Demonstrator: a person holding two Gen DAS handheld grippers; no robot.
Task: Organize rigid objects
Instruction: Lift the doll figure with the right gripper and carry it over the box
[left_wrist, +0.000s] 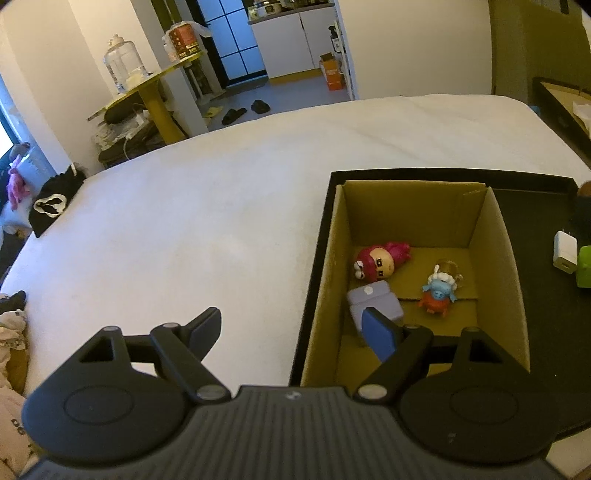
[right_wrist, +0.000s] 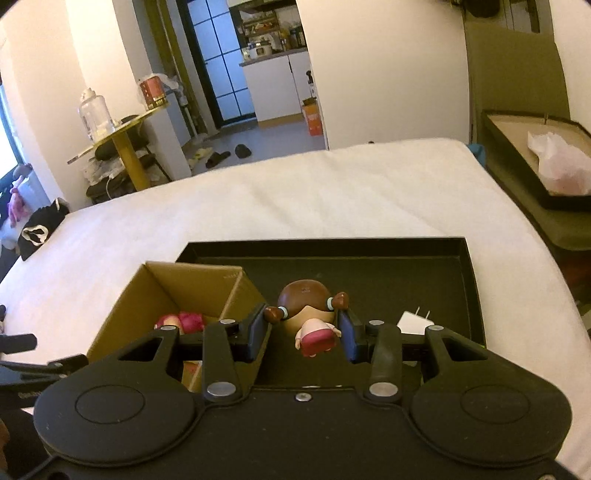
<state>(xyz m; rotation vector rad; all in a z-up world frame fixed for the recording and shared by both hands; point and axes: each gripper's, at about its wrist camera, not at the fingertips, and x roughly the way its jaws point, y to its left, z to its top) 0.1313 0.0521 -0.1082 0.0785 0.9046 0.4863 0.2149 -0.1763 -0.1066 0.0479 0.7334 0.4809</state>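
Four toy figures in all: three (left_wrist: 382, 259) (left_wrist: 439, 290) (left_wrist: 375, 302) lie in the one cardboard box (left_wrist: 496, 258), one (right_wrist: 308, 314) sits between gripper fingers. One black tray (right_wrist: 469, 295), one white charger plug (right_wrist: 415, 320) (prongs up), one green thing (left_wrist: 583, 267)

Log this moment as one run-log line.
right gripper: shut on brown-haired doll figurine, above black tray | left gripper: open, empty | brown cardboard box: three toys inside
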